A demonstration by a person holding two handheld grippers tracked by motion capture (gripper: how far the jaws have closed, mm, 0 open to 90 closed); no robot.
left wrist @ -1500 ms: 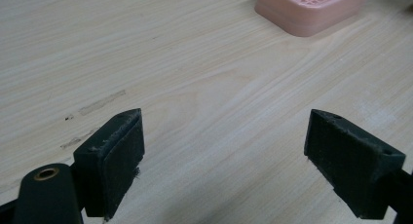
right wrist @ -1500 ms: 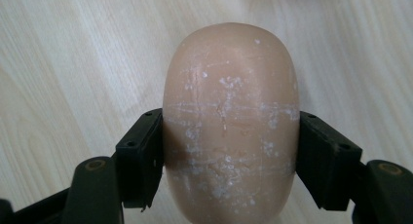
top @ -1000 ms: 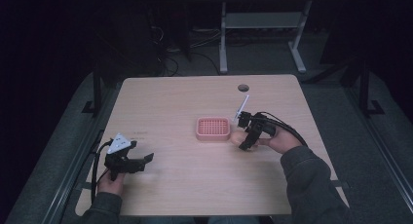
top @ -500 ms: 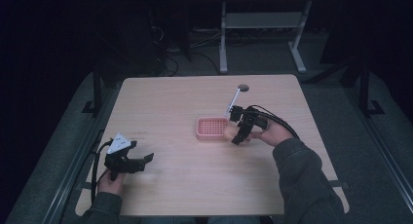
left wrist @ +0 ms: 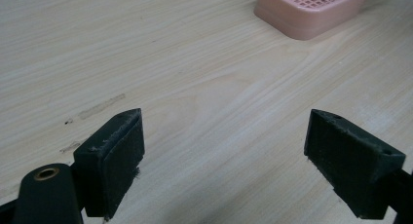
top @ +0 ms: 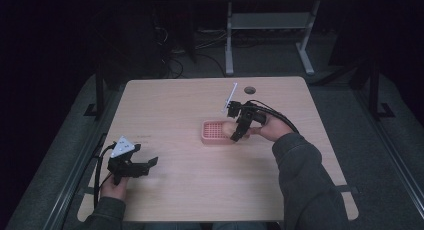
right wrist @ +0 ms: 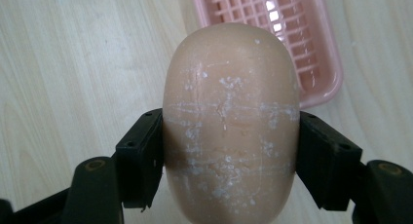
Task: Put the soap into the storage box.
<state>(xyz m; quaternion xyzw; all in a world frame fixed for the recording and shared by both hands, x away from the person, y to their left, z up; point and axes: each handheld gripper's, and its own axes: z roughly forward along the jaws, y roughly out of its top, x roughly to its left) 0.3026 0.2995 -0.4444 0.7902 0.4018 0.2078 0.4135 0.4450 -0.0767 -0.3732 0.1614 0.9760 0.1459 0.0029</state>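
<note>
Right gripper (right wrist: pixel 229 151): jaws clamped on the flanks of a peach-tan oval soap bar (right wrist: pixel 230 131) with white scuff marks, nothing slipping that I can see. Left gripper (left wrist: pixel 234 151): jaws spread wide, nothing between them, parked low over the pale wood-grain table (left wrist: pixel 195 87) at the near-left.

Change: a second ago the right gripper (top: pixel 239 126) sat just right of the pink slotted plastic soap dish (top: pixel 216 133). Now it has moved left and the soap bar (top: pixel 229 130) hangs at the dish's right end, partly over the grid. Left gripper (top: pixel 131 165) hasn't moved. Read: probably placing soap into the dish, approach nearly done, release not yet.

Orientation: in the right gripper view the bar's long axis runs along the jaw direction, rounded nose pointing away from the hand toward the dish (right wrist: pixel 272 34), pads across the short axis. The dish's long axis looks roughly crosswise to that, so the bar likely needs a turn, or it lands across the tray.
</note>
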